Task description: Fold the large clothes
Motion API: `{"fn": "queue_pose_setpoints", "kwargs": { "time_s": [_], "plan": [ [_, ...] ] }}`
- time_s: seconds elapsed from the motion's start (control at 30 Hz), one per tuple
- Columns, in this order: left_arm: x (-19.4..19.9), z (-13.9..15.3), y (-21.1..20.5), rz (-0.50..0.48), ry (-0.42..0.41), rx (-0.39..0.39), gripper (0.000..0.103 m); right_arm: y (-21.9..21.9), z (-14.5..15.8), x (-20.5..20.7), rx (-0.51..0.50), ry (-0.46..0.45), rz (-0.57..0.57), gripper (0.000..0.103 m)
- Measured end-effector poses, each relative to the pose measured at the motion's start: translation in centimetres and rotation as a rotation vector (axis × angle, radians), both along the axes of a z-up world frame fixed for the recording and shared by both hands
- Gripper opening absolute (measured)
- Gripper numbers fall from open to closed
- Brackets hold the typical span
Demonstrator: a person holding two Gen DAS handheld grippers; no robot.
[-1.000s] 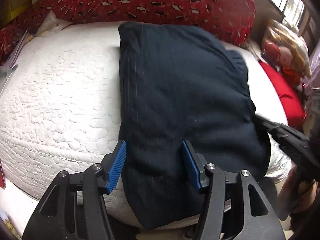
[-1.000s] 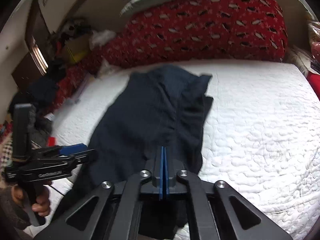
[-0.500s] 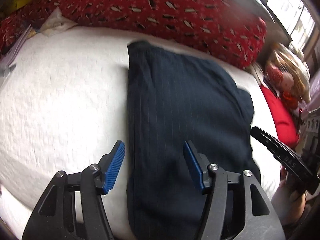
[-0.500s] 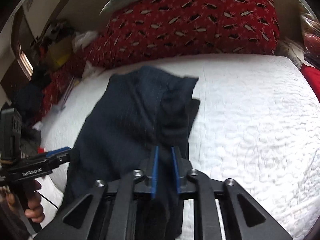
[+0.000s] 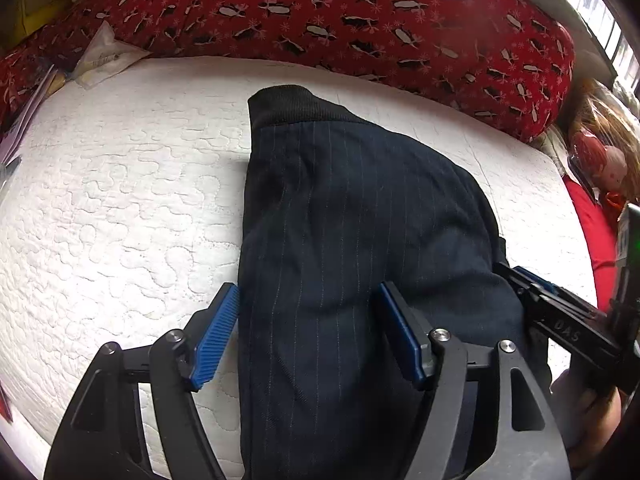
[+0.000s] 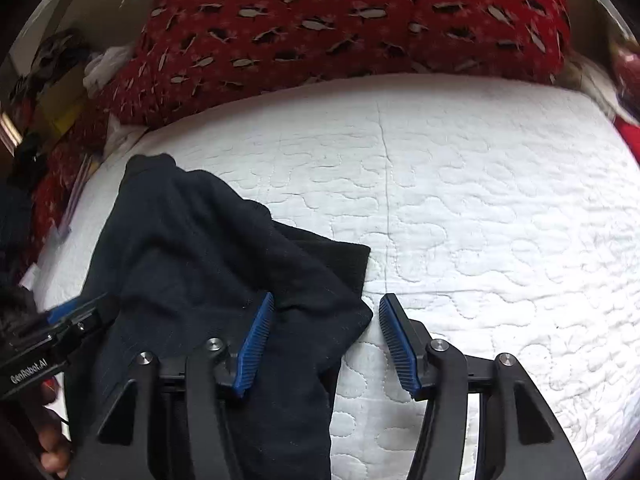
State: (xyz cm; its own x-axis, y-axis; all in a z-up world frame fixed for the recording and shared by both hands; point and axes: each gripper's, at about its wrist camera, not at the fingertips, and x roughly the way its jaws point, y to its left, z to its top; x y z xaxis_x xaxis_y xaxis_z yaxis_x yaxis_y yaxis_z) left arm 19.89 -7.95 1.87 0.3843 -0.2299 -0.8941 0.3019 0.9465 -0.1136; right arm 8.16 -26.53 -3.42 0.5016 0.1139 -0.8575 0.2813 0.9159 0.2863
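Observation:
A dark navy pinstriped garment (image 5: 352, 240) lies folded on the white quilted mattress (image 5: 120, 208), its ribbed hem at the far end. My left gripper (image 5: 310, 320) hovers over the garment's near left part with its jaws opening; the cloth lies below them and the pads do not press on it. In the right wrist view the garment (image 6: 192, 248) is at the left. My right gripper (image 6: 326, 332) has its jaws opening, and the garment's right edge sits between them without being pinched. Each gripper shows in the other's view: the right gripper (image 5: 560, 312) and the left gripper (image 6: 52, 336).
A long red patterned bolster (image 5: 360, 16) runs along the far side of the mattress. A doll (image 5: 604, 160) and red cloth lie at the right edge. A white plastic bag (image 5: 100, 56) and piled clutter (image 6: 48, 80) sit at the far left.
My right gripper, shut on a fold of the garment before, has opened and let it go, and has shifted right. My left gripper has moved closer over the garment and opened a little wider.

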Motion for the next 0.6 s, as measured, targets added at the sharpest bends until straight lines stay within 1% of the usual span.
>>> {"fn": "queue_pose_setpoints", "kwargs": {
  "time_s": [0.07, 0.13, 0.2, 0.27, 0.33, 0.43, 0.47, 0.5, 0.53, 0.57, 0.6],
  "plan": [
    [0.0, 0.1, 0.2, 0.004, 0.002, -0.002, 0.070, 0.0, 0.7, -0.2, -0.010, -0.010, -0.001, 0.053],
    [0.0, 0.2, 0.3, 0.011, 0.008, -0.003, 0.070, 0.2, 1.9, -0.8, -0.035, -0.035, 0.000, 0.048],
    [-0.1, 0.4, 0.2, 0.012, 0.007, 0.000, 0.070, 0.3, 3.5, -1.8, -0.032, -0.075, 0.004, 0.048],
    [-0.6, 0.8, 0.1, 0.009, 0.000, 0.007, 0.070, 0.8, 5.1, -3.4, -0.006, -0.128, 0.019, 0.048],
    [-1.0, 1.2, 0.0, -0.001, -0.009, 0.014, 0.070, 1.5, 6.4, -5.0, 0.000, -0.174, 0.043, 0.049],
    [-1.6, 1.8, 0.0, -0.010, -0.023, 0.026, 0.070, 3.2, 7.2, -8.2, -0.012, -0.220, 0.087, 0.050],
    [-1.7, 1.9, 0.0, -0.010, -0.025, 0.028, 0.070, 3.5, 7.0, -8.6, -0.024, -0.219, 0.099, 0.049],
    [-1.9, 2.0, 0.0, -0.011, -0.024, 0.032, 0.070, 3.9, 6.5, -8.9, -0.046, -0.198, 0.109, 0.048],
    [-2.0, 2.1, 0.0, -0.014, -0.023, 0.036, 0.070, 4.5, 5.5, -9.0, -0.075, -0.153, 0.118, 0.048],
    [-2.2, 2.3, 0.0, -0.017, -0.024, 0.046, 0.070, 4.7, 3.9, -8.9, -0.096, -0.087, 0.131, 0.047],
    [-2.5, 2.4, 0.0, -0.020, -0.027, 0.055, 0.070, 4.6, 2.7, -8.6, -0.089, -0.051, 0.136, 0.047]
  ]
}}
